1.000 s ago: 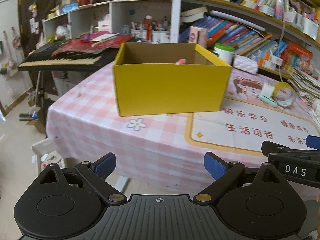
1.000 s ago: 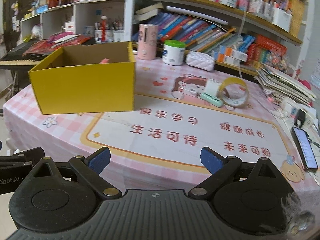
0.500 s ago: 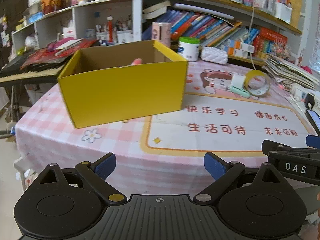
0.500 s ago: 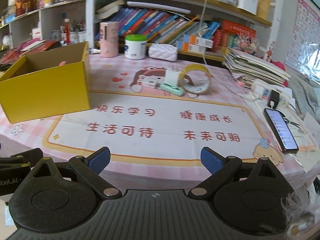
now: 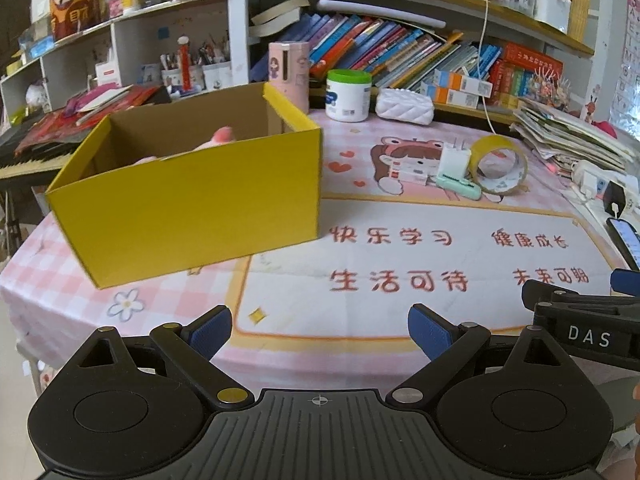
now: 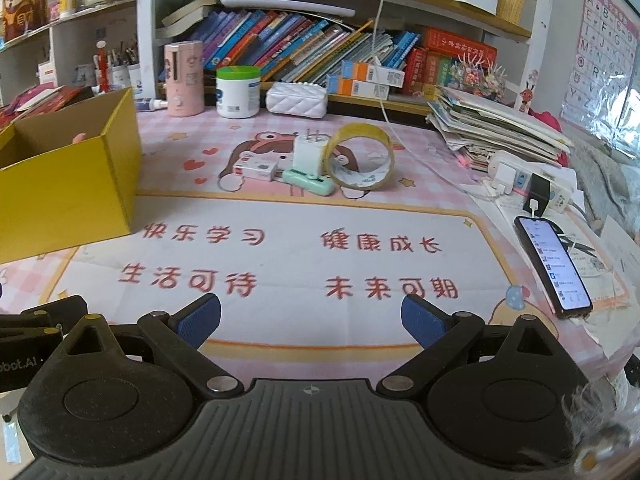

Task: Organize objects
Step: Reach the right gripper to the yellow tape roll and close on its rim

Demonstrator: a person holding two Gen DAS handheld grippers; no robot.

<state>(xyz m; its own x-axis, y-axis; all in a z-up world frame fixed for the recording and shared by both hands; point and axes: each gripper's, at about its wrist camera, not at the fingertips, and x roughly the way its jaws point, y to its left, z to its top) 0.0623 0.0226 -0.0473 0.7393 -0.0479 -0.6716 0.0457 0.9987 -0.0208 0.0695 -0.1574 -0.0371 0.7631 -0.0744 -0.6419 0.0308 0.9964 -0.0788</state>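
- Both the left tongs and the right tongs hover apart and hold nothing, probably ready to grasp.
- The tape roll, charger and small items lie together on the worktop, well apart from the yellow box, which likely receives them.

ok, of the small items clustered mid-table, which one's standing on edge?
The yellow tape roll: it stands on its rim, hole facing the camera. The mint green case and small white box lie flat.

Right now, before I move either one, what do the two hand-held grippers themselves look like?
Both match: the left hand-held gripper and the right hand-held gripper have matte black plastic bodies with a ribbed centre plate, round discs either side, black linkage arms with metal pivot pins, and ribbed blue finger pads. Seen from the left camera, the right one's side bears white "DAS" lettering. No cables or sleeves show.
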